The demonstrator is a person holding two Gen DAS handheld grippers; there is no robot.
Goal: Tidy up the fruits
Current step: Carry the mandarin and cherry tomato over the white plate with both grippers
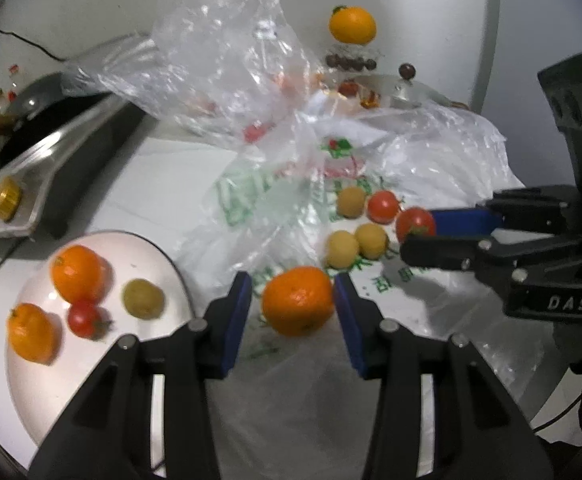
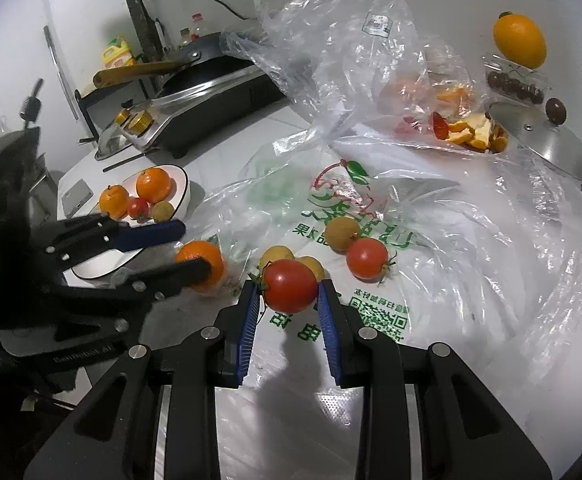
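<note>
Pinching the tomato (image 2: 290, 286) hard, the right tongs (image 2: 289, 300) risk bruising it; the left tongs (image 1: 293, 300), spread around the orange (image 1: 297, 300), may nudge it away.

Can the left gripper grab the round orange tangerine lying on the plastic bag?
Probably yes. The round orange tangerine sits right between the left gripper's blue pads, nothing blocking it. The pads look not quite closed on it. The right gripper, holding a red tomato, stays clear.
</note>
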